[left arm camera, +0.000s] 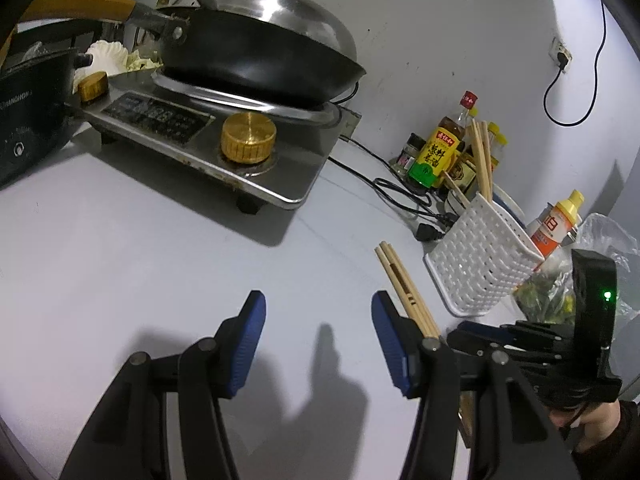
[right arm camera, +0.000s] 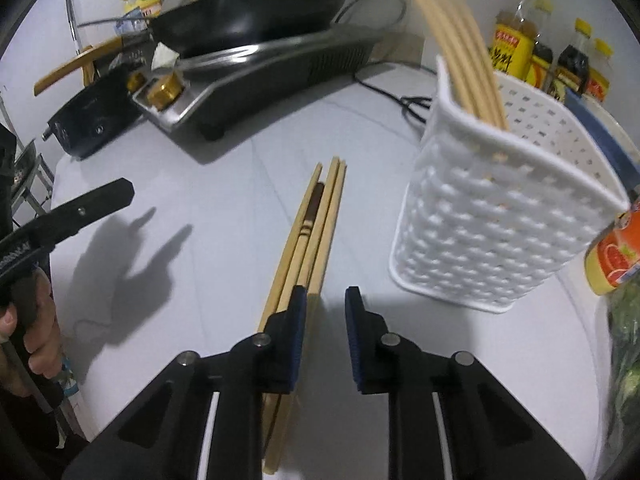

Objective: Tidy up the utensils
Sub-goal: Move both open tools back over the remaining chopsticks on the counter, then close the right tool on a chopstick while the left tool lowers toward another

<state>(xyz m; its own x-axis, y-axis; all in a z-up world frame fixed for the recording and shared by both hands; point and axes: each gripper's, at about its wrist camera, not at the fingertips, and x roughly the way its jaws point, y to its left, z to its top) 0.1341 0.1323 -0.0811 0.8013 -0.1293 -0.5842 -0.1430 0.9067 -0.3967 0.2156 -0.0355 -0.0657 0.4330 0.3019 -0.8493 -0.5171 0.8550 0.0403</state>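
Reviewing progress: what is stowed and what is left? (inspector)

Me: Partly done, by my judgement. Several chopsticks (right arm camera: 452, 40) stand in the white holder (right arm camera: 500, 220) at right of frame. A loose bundle (right arm camera: 316, 220) lies flat on the counter (right arm camera: 208, 208), centre frame, just beside the holder.

Inspector: Tool state?

Me: My right gripper (right arm camera: 324, 312) sits low over the bundle's near end, jaws narrowly apart and nothing clamped; the sticks run under its left pad. My left gripper (left arm camera: 318, 320) stands apart, empty. Remaining: grip the bundle, lift it and stow it.

Home kitchen: wok (left arm camera: 260, 56) on stove (left arm camera: 208, 140), sauce bottles (left arm camera: 440, 148).
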